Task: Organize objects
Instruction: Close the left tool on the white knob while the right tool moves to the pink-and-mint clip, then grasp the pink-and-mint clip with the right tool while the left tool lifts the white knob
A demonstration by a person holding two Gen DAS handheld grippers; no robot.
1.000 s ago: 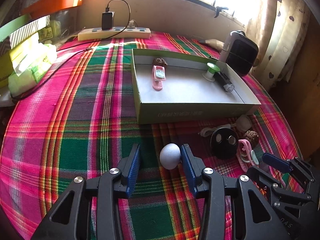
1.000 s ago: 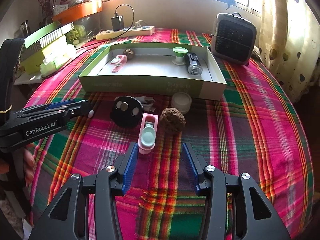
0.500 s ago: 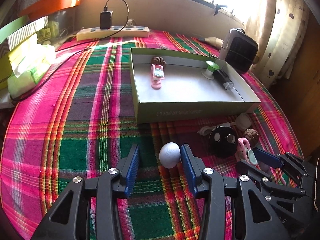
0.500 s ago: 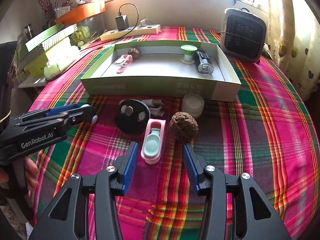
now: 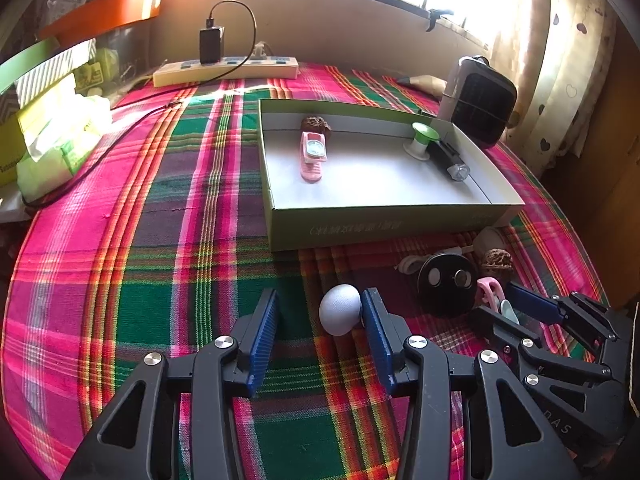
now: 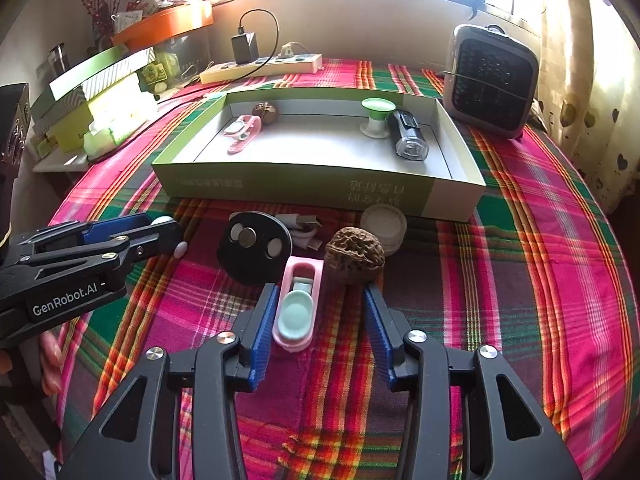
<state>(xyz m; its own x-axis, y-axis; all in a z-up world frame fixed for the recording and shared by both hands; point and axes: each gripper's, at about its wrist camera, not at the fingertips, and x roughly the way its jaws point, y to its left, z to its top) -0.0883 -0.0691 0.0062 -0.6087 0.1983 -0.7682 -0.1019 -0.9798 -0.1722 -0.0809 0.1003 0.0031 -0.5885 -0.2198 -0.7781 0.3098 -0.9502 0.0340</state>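
Two grippers low over the plaid tablecloth (image 5: 168,208)
Left gripper (image 5: 320,316), jaws apart, white ball (image 5: 340,309) against one pad; right gripper (image 6: 318,310) has been closing, unclenched, around pink clip (image 6: 298,308).

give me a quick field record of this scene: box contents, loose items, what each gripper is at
surface: plaid cloth
box: pink clip, walnut, green spool, black torch
loose in front of box: black disc, pink holder, second walnut, white lid, cable
left gripper: open, white egg against its right pad
right gripper: jaws just closing, pink holder between them beside the left pad, not clamped
behind box: heater, power strip
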